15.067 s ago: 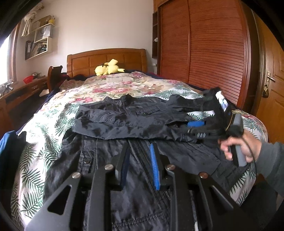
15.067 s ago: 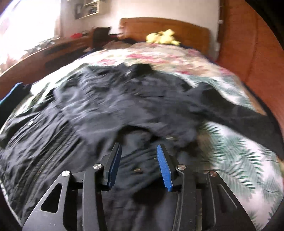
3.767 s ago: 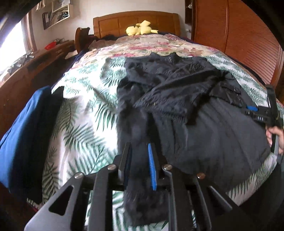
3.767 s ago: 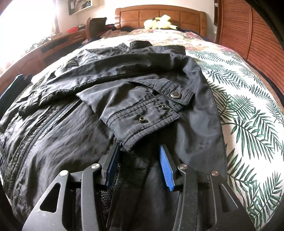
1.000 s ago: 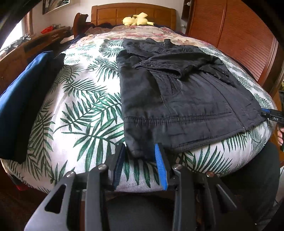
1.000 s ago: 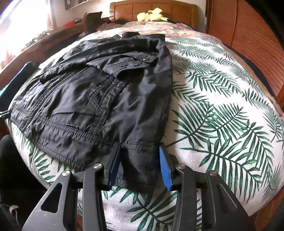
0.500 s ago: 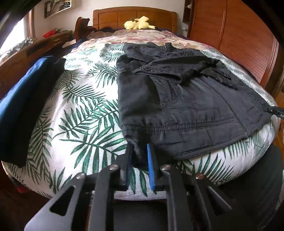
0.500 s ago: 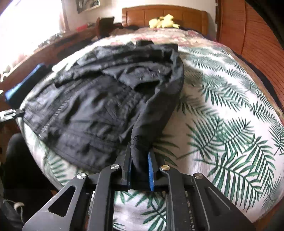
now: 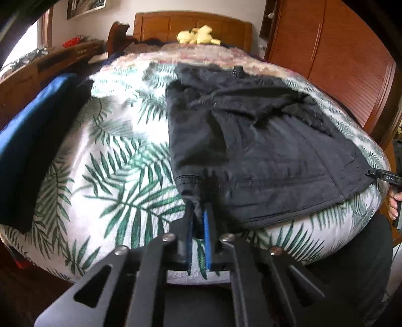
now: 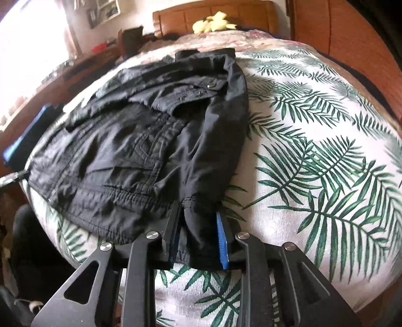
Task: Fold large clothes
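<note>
Both hem corners of the black zip-up jacket (image 10: 140, 148) pinched, left gripper (image 9: 198, 234) tight, right gripper (image 10: 198, 241) looser, sleeves folded in, I'd say bottom-to-collar fold left.

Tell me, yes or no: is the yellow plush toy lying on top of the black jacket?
No. The yellow plush toy sits far back by the headboard, well apart from the black jacket.
</note>
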A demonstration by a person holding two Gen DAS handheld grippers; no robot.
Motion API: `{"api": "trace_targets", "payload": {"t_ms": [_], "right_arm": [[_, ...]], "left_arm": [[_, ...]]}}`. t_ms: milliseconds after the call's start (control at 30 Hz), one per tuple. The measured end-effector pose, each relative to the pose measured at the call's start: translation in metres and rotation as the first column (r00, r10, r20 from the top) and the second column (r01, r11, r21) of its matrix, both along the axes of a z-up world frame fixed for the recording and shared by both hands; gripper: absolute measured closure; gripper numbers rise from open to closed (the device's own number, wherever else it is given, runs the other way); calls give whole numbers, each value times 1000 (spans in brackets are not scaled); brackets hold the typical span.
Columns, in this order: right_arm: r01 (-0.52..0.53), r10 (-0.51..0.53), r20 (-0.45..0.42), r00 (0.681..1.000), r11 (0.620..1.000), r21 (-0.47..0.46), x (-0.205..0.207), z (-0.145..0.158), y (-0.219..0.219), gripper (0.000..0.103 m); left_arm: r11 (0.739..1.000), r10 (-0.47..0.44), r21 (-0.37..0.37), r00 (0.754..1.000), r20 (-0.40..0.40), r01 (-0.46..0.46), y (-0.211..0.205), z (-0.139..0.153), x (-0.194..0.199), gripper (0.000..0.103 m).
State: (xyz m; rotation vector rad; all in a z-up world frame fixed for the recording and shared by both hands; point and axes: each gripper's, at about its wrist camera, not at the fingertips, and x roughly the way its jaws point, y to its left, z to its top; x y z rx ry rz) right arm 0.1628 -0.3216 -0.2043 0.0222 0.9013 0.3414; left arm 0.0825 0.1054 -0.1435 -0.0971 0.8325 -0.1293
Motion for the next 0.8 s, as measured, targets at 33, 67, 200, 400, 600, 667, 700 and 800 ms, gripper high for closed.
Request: {"api": "trace_targets", "payload": {"t_ms": [33, 67, 200, 400, 600, 667, 700, 800], "right_arm": [[2, -2, -4, 1000, 1000, 15, 1, 2, -2, 82], [1, -1, 7, 1000, 1000, 30, 0, 5, -3, 88], [-33, 25, 104, 994, 996, 80, -4, 43, -1, 91], [-63, 23, 273, 962, 988, 140, -10, 129, 9, 94], [-104, 30, 431, 902, 983, 148, -37, 219, 14, 95], [-123, 41, 473, 880, 982, 144, -48, 246, 14, 95], [-128, 43, 498, 866, 982, 138, -58, 260, 13, 95], [-156, 54, 546, 836, 977, 143, -88, 292, 6, 95]], "left_arm": [[1000, -1, 12, 1000, 23, 1, -2, 8, -2, 101], [1000, -2, 23, 999, 49, 1, -5, 18, -5, 102], [1000, -8, 1, 989, 148, 8, -7, 67, -8, 102], [999, -17, 32, 951, 309, 7, -12, 150, -17, 102], [999, -12, 39, 898, 440, -6, -1, 225, -47, 102], [999, -9, 46, 874, 485, -15, 3, 247, -65, 102], [999, -4, 49, 862, 506, -24, 4, 256, -74, 102], [997, -21, 73, 827, 562, -25, 0, 279, -108, 102]]}}
